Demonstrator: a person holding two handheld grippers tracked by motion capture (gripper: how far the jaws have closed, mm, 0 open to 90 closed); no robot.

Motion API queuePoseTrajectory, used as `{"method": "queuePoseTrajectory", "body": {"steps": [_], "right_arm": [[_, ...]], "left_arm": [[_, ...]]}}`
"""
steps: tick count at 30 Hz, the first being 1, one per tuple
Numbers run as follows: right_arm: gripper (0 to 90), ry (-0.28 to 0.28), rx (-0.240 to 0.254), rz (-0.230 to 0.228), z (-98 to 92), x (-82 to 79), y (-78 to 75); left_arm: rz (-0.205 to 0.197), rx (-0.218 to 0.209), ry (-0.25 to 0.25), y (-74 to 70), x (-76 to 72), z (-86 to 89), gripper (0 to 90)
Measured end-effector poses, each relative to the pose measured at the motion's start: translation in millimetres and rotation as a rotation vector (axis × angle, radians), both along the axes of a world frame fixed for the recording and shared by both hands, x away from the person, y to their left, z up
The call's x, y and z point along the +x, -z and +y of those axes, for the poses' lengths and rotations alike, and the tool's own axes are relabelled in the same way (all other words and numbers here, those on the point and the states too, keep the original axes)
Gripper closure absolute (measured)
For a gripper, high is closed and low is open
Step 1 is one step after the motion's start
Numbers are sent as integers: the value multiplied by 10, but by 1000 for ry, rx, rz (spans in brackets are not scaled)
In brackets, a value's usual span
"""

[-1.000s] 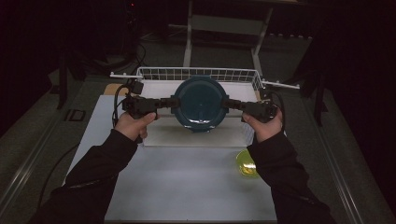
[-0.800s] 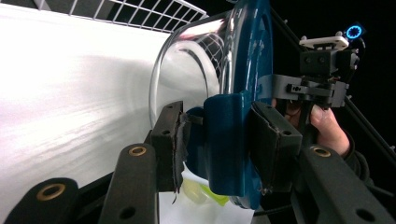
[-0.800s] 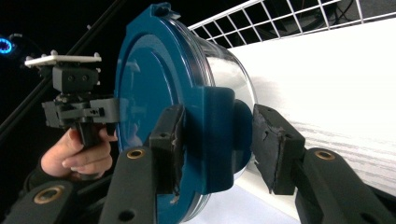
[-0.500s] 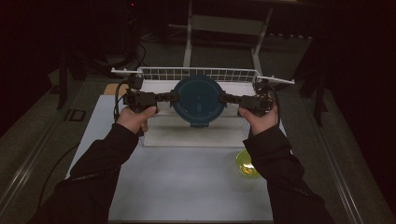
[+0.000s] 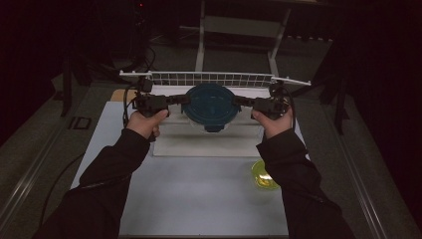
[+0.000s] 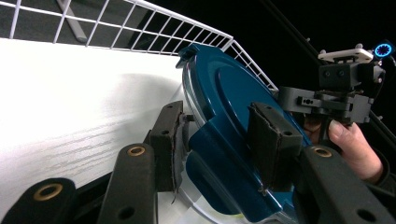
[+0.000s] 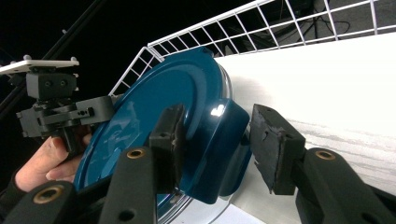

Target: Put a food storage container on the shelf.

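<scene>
The high view was dim, its surroundings black; the white table [image 5: 199, 199] glared in both gripper views; near jaws blurred slightly.

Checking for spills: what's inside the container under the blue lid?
The blue lid covers the clear container, so its inside is hidden. A sliver of clear wall shows below the rim; contents cannot be told.

The high view looks forward and down over the white table [image 5: 199, 199] from the person's side, from far off. Each gripper view sits close behind its own jaws, facing inward across the table. Both share the blue lid [image 6: 224, 93] [image 7: 163, 102] at frame centre and the wire rack [image 6: 140, 28] [image 7: 280, 28] along the top edge
</scene>
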State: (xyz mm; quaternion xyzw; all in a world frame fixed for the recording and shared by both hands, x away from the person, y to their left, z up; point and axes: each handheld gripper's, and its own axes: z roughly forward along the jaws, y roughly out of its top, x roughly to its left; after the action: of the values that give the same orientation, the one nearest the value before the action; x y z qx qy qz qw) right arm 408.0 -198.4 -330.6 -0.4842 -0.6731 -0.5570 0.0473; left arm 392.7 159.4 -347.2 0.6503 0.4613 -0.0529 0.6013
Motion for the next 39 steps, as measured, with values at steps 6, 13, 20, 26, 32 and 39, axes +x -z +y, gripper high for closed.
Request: {"method": "queuePoseTrajectory", "body": {"steps": [6,13,20,26,32,39], "right_arm": [[525,3,-11,-52,-22,-16,-54],[473,-8,-84,-160,-17,-179,-155],[528,-39,-73,-194,-57,-402,-220],[577,-71,-62,-197,-74,-620,-161],[604,-112,-78,-216,-42,-809,-137],[696,-171,-53,-216,31,-990,-87]], "left_arm": [[-33,30,-22,-20,-49,-1,482],[-71,38,-53,-78,-143,69,429],[-151,36,-37,-99,-374,122,311],[-241,104,-48,-96,-611,125,135],[-313,120,-29,-54,-818,139,13],[-323,145,33,136,-984,82,7]]}}
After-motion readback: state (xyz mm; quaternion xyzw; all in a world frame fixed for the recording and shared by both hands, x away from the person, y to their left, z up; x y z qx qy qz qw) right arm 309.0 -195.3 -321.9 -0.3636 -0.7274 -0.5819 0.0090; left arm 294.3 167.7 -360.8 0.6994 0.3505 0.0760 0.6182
